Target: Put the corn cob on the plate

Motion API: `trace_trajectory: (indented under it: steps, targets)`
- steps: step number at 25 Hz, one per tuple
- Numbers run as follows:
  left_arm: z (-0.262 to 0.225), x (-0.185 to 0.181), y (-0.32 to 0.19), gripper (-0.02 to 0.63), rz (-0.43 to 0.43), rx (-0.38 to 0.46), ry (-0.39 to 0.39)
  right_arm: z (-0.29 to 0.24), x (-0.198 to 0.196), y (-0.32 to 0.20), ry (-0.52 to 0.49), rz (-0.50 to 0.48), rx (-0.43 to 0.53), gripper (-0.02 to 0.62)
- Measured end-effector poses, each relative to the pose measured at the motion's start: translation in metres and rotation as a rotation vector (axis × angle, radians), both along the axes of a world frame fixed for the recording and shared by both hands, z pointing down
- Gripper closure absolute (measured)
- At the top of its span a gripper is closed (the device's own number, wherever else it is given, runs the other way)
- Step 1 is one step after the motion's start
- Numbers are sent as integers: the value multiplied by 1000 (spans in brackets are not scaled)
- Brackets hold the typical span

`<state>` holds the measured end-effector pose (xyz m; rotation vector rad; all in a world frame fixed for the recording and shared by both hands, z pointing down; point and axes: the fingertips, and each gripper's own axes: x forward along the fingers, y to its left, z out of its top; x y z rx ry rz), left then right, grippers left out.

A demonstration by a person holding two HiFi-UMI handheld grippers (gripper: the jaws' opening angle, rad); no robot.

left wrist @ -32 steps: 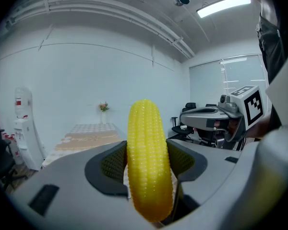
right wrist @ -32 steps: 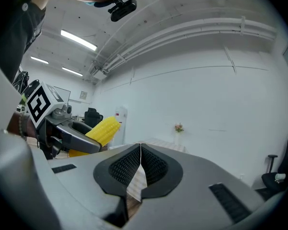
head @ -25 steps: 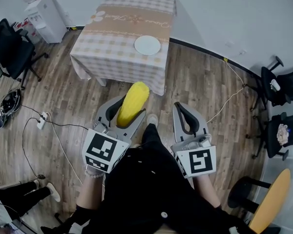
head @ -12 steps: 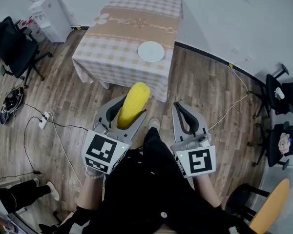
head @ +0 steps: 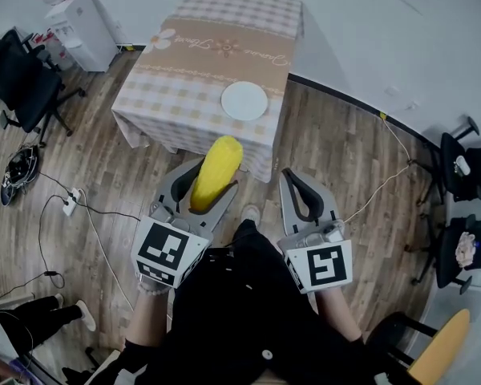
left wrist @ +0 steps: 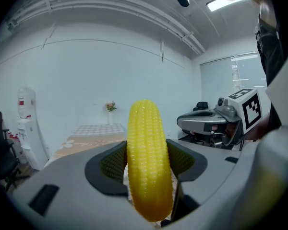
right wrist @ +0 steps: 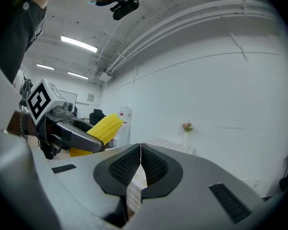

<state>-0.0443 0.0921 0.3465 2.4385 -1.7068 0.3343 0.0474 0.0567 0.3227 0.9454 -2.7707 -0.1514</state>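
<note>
The big table with the checked cloth stands right in front of the person, past the wood floor. The white plate sits on the table near the edge closest to the person, and nothing is on it yet. The left gripper is squeezing the corn cob between its two jaws, up in the air and short of the table. The corn is long, and it lies along the jaws with its tip pointing forward at the table. The plate is ahead of that tip and a little to the right, so I think the left gripper needs to go forward and a bit right. The right gripper has its jaws pressed together with nothing in them, and it waits beside the left one.
</note>
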Motion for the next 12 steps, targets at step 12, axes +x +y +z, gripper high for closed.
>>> trace_trajectory:
  steps: [12]
  targets:
    - [4, -5, -91, 347, -69, -29, 14, 7, -6, -101, 3, -66, -34, 554]
